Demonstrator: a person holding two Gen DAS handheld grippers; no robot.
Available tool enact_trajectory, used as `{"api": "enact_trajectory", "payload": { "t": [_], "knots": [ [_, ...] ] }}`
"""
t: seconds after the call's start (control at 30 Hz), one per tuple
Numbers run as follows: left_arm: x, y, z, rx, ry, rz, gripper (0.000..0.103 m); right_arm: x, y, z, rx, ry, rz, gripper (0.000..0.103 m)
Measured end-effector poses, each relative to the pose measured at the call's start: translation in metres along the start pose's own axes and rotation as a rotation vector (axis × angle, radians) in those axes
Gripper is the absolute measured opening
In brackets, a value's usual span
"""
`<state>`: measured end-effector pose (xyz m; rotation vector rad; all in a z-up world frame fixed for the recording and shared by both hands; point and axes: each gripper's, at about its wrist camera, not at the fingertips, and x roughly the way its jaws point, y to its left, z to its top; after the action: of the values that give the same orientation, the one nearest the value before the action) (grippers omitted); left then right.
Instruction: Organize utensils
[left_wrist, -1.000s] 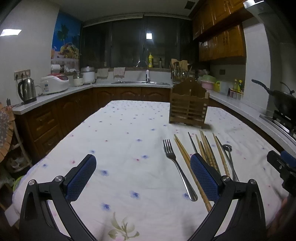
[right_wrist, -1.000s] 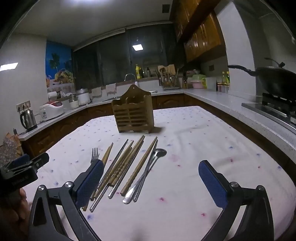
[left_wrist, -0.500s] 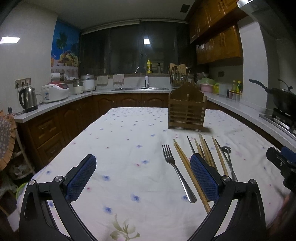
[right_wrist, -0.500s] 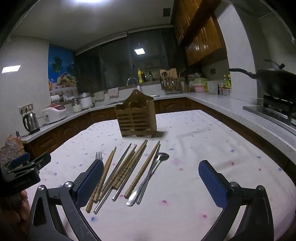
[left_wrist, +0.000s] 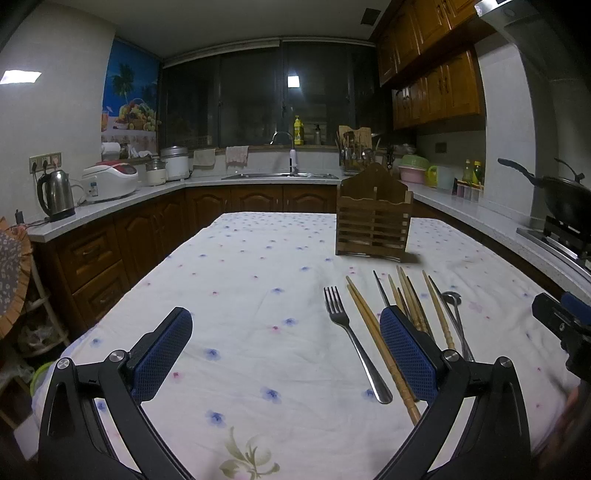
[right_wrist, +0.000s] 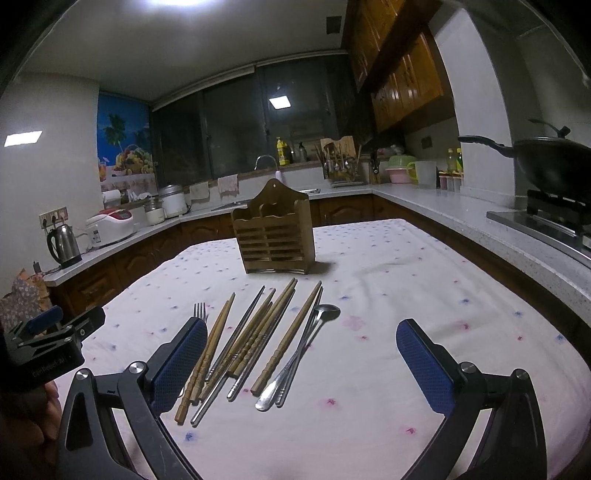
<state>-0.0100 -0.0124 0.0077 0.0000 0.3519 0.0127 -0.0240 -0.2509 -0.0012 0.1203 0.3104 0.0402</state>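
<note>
— Where are the utensils?
— Fork (left_wrist: 352, 338), chopsticks (right_wrist: 258, 332) and spoon (right_wrist: 301, 350) lie on the tablecloth (left_wrist: 240, 295), before the wooden holder (right_wrist: 275, 238).
— Your grippers?
— My left gripper (left_wrist: 284, 354) and right gripper (right_wrist: 301, 365) gape wide, holding nothing.

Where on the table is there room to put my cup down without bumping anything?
The cloth left of the fork is bare, out to the table's left edge. The cloth right of the spoon is bare too. Avoid the middle: fork, chopsticks and spoon lie packed in front of the wooden holder.
</note>
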Motion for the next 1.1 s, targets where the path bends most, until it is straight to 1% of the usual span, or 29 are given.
{"api": "enact_trajectory", "payload": {
  "t": [0.53, 0.87, 0.97, 1.1],
  "knots": [
    [0.004, -0.002, -0.003, -0.006, 0.015, -0.007, 0.103, 0.0, 0.001, 0.0, 0.003, 0.002, 0.0, 0.103],
    [0.011, -0.001, -0.002, -0.008, 0.05, -0.037, 0.103, 0.0, 0.006, -0.002, 0.009, 0.016, -0.001, 0.103],
    [0.014, -0.002, 0.0, -0.002, 0.067, -0.042, 0.103, 0.0, 0.005, -0.001, 0.011, 0.017, -0.001, 0.103],
    [0.026, -0.001, 0.007, -0.006, 0.102, -0.064, 0.103, 0.004, 0.005, 0.0, 0.019, 0.041, 0.01, 0.103]
  ]
}}
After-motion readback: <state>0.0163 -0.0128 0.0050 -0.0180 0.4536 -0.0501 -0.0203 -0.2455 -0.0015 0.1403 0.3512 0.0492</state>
